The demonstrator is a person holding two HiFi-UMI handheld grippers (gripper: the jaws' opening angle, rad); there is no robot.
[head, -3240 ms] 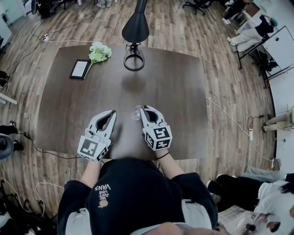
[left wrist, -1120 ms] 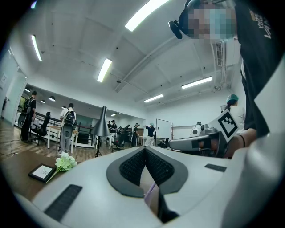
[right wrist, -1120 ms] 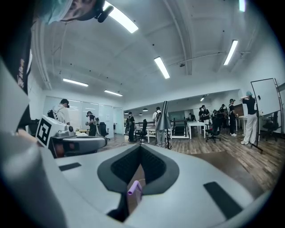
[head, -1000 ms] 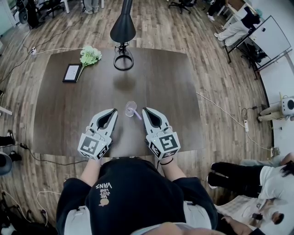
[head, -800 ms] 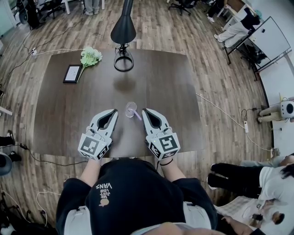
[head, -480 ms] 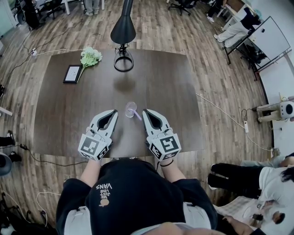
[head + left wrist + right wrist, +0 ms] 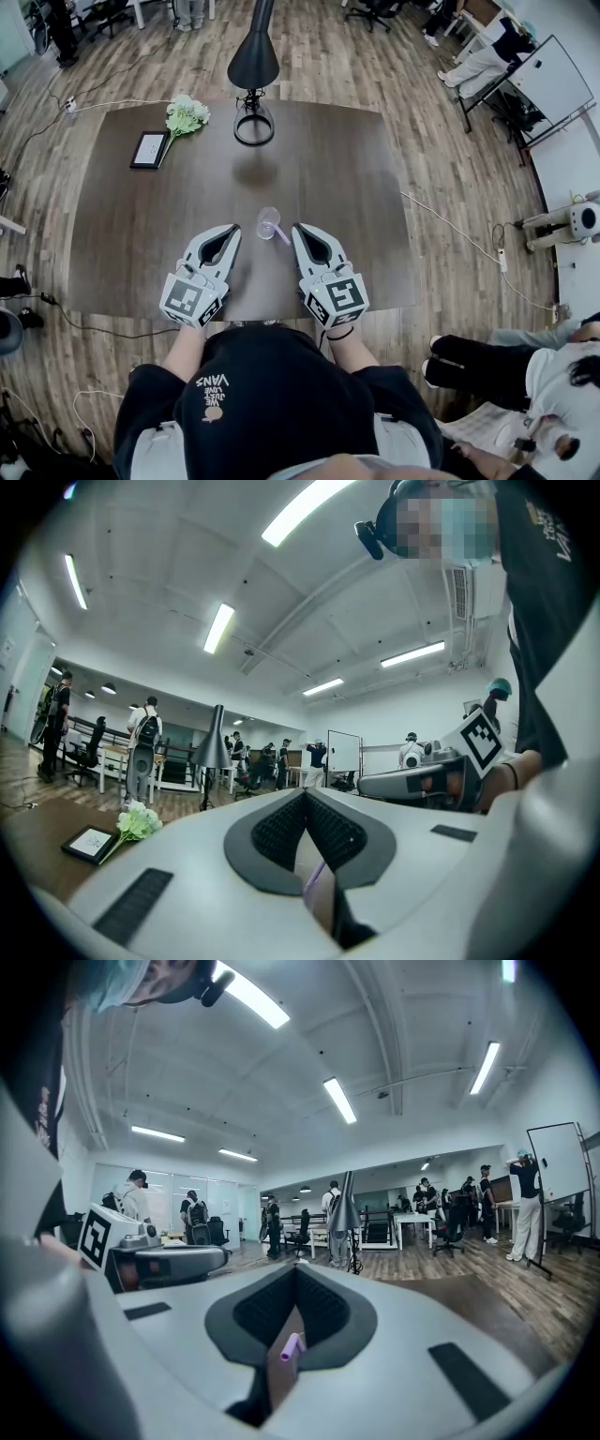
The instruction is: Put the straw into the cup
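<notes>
A small clear cup [image 7: 268,221] stands on the dark wooden table [image 7: 131,234], just ahead of my two grippers. A purple straw [image 7: 279,232] sits in it and leans out over the rim toward the right. My left gripper [image 7: 232,229] rests to the cup's left, shut and empty. To the right of the cup my right gripper [image 7: 300,228] is shut too, close beside the straw with nothing between its pads. In the left gripper view the straw [image 7: 315,877] shows through the gap behind the closed jaws. Its purple end [image 7: 292,1344] shows the same way in the right gripper view.
A black desk lamp [image 7: 253,66] stands at the table's far edge. A bunch of pale flowers [image 7: 186,114] and a small framed tablet [image 7: 150,148] lie at the far left. Cables run over the wooden floor, and people sit to the right of the table.
About three seconds ago the right gripper was up at the cup; it has since drawn back. Over the last second neither gripper nor the cup and straw has moved.
</notes>
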